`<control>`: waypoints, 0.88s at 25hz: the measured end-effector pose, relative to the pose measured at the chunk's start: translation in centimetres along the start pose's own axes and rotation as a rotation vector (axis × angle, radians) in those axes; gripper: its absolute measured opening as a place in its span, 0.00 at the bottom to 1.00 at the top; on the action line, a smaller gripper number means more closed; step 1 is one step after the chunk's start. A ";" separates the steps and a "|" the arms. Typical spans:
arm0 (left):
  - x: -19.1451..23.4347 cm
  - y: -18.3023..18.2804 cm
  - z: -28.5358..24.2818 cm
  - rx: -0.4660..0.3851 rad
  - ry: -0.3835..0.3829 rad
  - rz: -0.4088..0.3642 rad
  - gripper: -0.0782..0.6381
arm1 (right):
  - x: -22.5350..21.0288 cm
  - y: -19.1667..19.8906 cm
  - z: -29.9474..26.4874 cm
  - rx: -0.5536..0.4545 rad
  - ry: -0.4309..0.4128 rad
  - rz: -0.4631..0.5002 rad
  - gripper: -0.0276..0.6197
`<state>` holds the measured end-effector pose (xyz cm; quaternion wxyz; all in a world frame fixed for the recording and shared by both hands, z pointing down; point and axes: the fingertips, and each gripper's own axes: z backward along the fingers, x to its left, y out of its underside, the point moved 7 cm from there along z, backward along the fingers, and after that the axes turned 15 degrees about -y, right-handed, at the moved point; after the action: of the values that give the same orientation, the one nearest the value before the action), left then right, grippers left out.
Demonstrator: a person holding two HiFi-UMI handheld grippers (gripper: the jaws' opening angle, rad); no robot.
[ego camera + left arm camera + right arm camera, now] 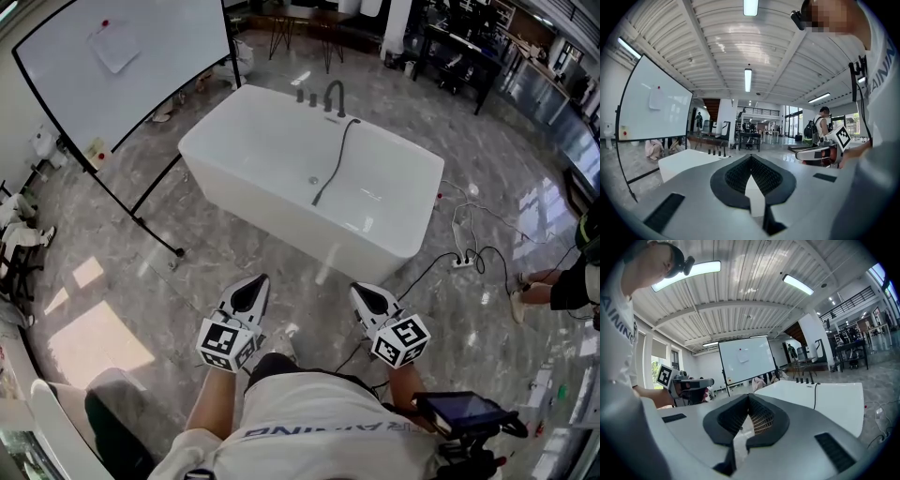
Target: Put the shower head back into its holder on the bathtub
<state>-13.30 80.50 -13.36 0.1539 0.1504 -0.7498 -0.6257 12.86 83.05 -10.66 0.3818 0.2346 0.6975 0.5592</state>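
- My left gripper (255, 286) is clenched on nothing. Its own view shows the black ribbed jaws meeting at the tips.
- My right gripper (366, 294) is pinched shut too, and nothing sits between its jaws.
- Both grippers hang side by side over the grey marble-patterned floor (112, 281), pointing toward the white rectangular freestanding bathtub (309, 232) and well apart from it.
- The slim dark shower head (320, 195) lies inside the tub on its bottom, near the drain, with neither gripper close to it.
- Its dark hose (340, 155) runs up the inner wall to the far rim, just beside the dark curved tap (335, 95).
- A few small dark fittings (307, 96) stand on that rim beside the tap, and I cannot tell which one is the holder.
- A large whiteboard on a black stand (141, 56) is to the left of the tub.
- A white power strip with cables (461, 262) lies on the floor to the right of the tub.
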 end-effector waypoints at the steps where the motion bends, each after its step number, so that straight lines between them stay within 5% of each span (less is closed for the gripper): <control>1: 1.1 0.0 -1.2 0.002 0.005 0.002 0.13 | -0.8 0.0 -1.4 0.005 0.004 -0.003 0.06; 11: 12.5 1.0 -7.9 0.050 0.027 0.058 0.13 | -4.0 -1.5 -14.0 0.041 0.031 -0.027 0.06; 22: 17.9 2.1 -10.9 0.065 0.021 0.114 0.13 | -7.1 -2.3 -21.5 0.059 0.009 -0.041 0.06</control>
<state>-25.08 63.62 -8.63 0.1921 0.1187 -0.7755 -0.5896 0.24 64.12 -9.20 0.3831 0.2291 0.7200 0.5314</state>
